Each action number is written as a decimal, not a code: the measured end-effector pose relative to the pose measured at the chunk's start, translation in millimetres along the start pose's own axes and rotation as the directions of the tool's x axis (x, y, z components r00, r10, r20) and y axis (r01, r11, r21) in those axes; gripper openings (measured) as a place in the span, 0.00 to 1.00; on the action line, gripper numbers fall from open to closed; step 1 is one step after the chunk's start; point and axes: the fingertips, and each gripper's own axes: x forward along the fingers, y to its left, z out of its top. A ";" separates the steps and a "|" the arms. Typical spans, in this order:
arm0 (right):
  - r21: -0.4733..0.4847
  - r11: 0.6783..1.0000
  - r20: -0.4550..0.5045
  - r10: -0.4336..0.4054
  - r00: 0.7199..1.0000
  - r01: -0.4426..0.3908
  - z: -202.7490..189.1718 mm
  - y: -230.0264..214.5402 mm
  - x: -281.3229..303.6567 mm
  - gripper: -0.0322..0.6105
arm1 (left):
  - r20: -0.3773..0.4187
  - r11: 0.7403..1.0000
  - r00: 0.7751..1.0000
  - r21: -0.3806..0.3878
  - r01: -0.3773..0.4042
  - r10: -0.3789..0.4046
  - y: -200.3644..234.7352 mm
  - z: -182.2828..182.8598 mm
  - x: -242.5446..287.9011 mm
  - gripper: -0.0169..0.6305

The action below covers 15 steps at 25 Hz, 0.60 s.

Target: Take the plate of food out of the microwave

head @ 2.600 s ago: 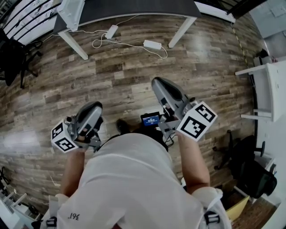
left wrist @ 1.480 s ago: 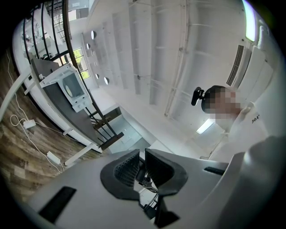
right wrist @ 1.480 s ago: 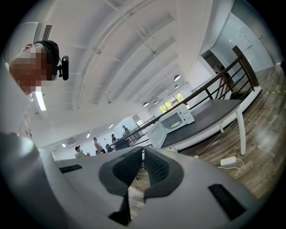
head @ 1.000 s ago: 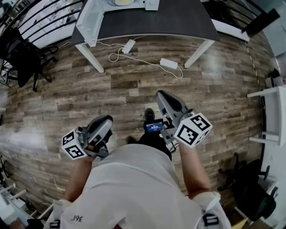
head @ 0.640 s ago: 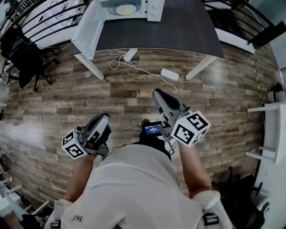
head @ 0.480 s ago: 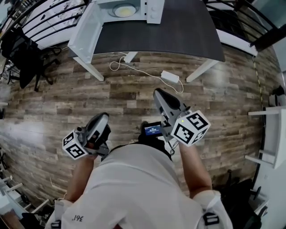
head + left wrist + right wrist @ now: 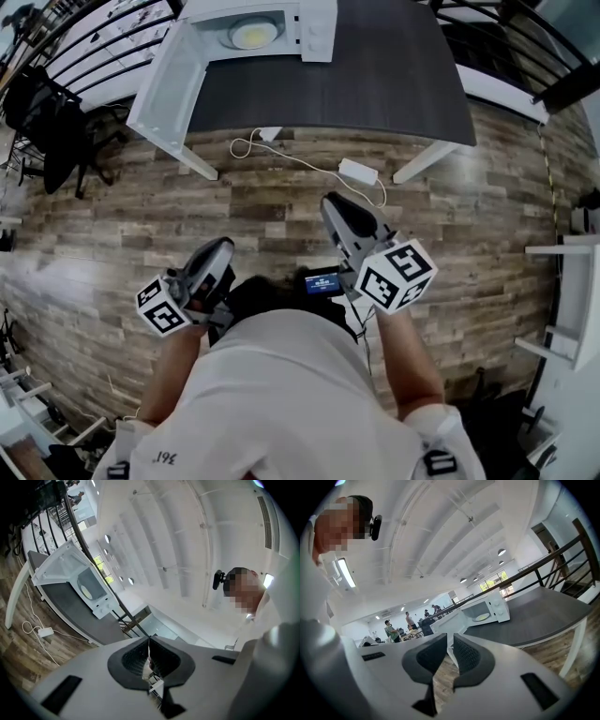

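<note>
**Approach under way, plate not yet reached**

Head view: the white box-shaped microwave (image 7: 281, 23) stood at the far edge of the dark grey surface (image 7: 375, 75), its white door (image 7: 167, 86) swung wide to the left. Inside sat the pale round plate of yellowish food (image 7: 251, 35), flat on the oven floor. The left hand-held gripper (image 7: 221, 247) and the right hand-held gripper (image 7: 331, 202) were both held low over the brown wood-plank floor (image 7: 112, 216), well apart from the surface. Judged from this, the step in hand was the walk-up; the door needed no opening.

Left gripper view: the jaws were pressed together with nothing between them. The microwave (image 7: 89, 585) showed far off, with the plate a small light disc in its cavity.

Right gripper view: the jaws were opening, a narrow gap between the pads and nothing in it. The plate (image 7: 481, 617) looked thin and shallow.

The next move would probably call for closing the distance, spreading the jaws wider, and taking the rim level so the food does not slide.
</note>
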 end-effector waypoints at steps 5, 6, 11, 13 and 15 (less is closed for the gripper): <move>-0.019 1.000 -0.022 -0.008 1.000 0.008 1.2 -5.1 25.6 0.08 | -0.009 1.000 1.000 0.012 0.007 -0.007 25.1 22.0 14.2 0.04; -0.026 1.000 -0.026 -0.015 1.000 0.014 1.9 -7.7 31.7 0.08 | -0.013 1.000 1.000 0.016 0.012 -0.012 32.2 27.4 18.1 0.04; -0.067 0.996 -0.038 -0.058 0.998 0.055 11.3 -26.8 74.4 0.08 | -0.030 0.999 0.998 0.026 0.048 -0.047 75.0 64.6 45.9 0.04; -0.068 0.995 -0.046 -0.071 0.996 0.067 19.0 -36.1 98.3 0.08 | -0.039 0.998 0.998 0.023 0.058 -0.057 95.2 84.1 61.1 0.04; -0.068 0.995 -0.061 -0.083 0.995 0.079 27.3 -46.3 126.2 0.08 | -0.051 0.998 0.997 0.024 0.062 -0.061 117.4 106.2 77.0 0.04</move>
